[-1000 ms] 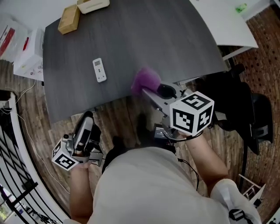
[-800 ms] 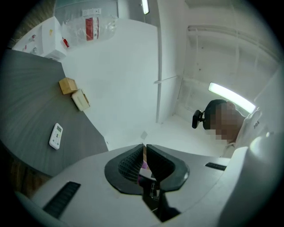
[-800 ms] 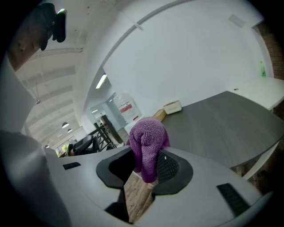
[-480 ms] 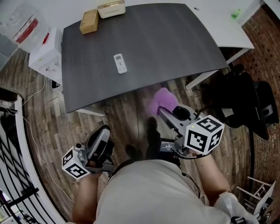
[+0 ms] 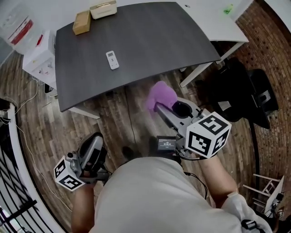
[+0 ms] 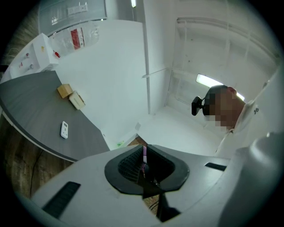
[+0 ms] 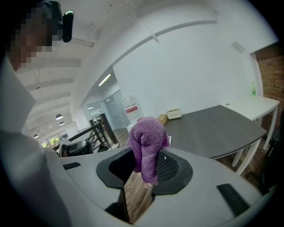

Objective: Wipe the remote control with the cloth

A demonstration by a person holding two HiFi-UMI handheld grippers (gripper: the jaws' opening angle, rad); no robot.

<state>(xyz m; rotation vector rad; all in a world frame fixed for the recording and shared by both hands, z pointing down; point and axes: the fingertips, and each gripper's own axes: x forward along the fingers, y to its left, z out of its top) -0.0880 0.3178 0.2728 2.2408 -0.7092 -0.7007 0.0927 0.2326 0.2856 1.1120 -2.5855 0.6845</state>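
The white remote control [image 5: 112,59] lies flat on the dark grey table [image 5: 150,41], and it shows small in the left gripper view [image 6: 65,129]. My right gripper [image 5: 159,107] is shut on a purple cloth [image 5: 161,94] over the wooden floor, short of the table's near edge. In the right gripper view the cloth [image 7: 145,144] bunches up out of the jaw tips [image 7: 144,157]. My left gripper [image 5: 96,139] hangs low at the left over the floor. Its jaws [image 6: 144,155] are shut with nothing between them.
A cardboard box [image 5: 82,22] and a beige tissue box [image 5: 103,8] sit at the table's far edge. White cartons [image 5: 41,57] stand left of the table, and a white table [image 5: 218,18] adjoins it on the right. A black chair [image 5: 245,91] is at the right and a black railing [image 5: 9,182] at the far left.
Both grippers have drawn back from the table. The purple cloth was at the table's near edge and now hangs over the floor. The remote has not moved.
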